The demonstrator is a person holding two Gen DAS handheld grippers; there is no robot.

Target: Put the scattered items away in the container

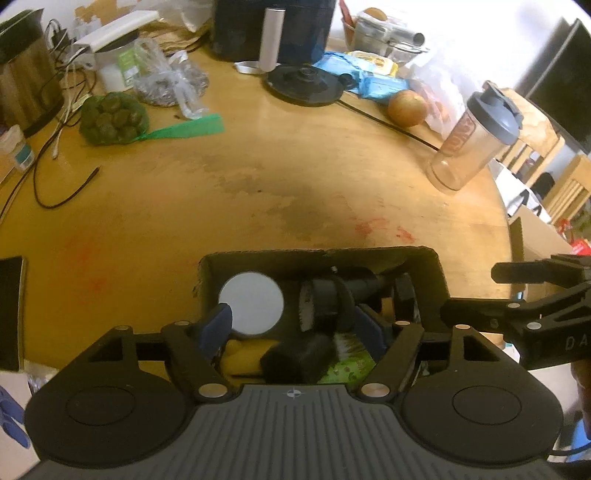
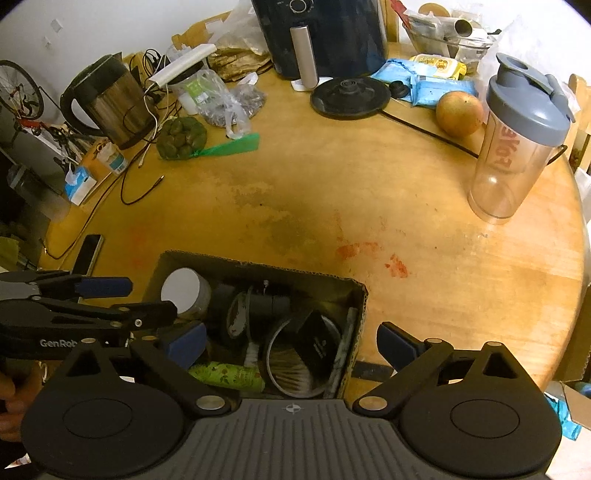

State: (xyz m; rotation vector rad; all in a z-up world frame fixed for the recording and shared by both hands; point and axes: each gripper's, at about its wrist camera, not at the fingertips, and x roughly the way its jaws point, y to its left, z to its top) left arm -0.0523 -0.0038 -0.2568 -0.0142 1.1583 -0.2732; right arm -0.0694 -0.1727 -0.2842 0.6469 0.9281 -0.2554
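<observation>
A brown cardboard box [image 2: 364, 295] stands at the near edge of the round wooden table [image 2: 332, 192]; it also shows in the left wrist view [image 1: 432, 266]. It holds a white-lidded jar [image 2: 183, 288], black items, a small black box [image 2: 317, 341], a round brush [image 2: 291, 369] and a green packet [image 2: 225, 371]. My left gripper [image 1: 295, 325] is open and empty, hovering over the box with the jar lid [image 1: 251, 302] between its blue pads. My right gripper [image 2: 291, 343] is open and empty above the box's near right part. Each gripper shows at the edge of the other's view.
Around the far table edge lie a steel kettle [image 2: 110, 99], a net of green fruit [image 2: 181, 138], a black air fryer [image 2: 325, 33], a kettle base [image 2: 349, 98], blue packets [image 2: 436, 86], an onion [image 2: 460, 112] and a shaker bottle [image 2: 517, 140]. A phone [image 2: 88, 253] and cables lie left.
</observation>
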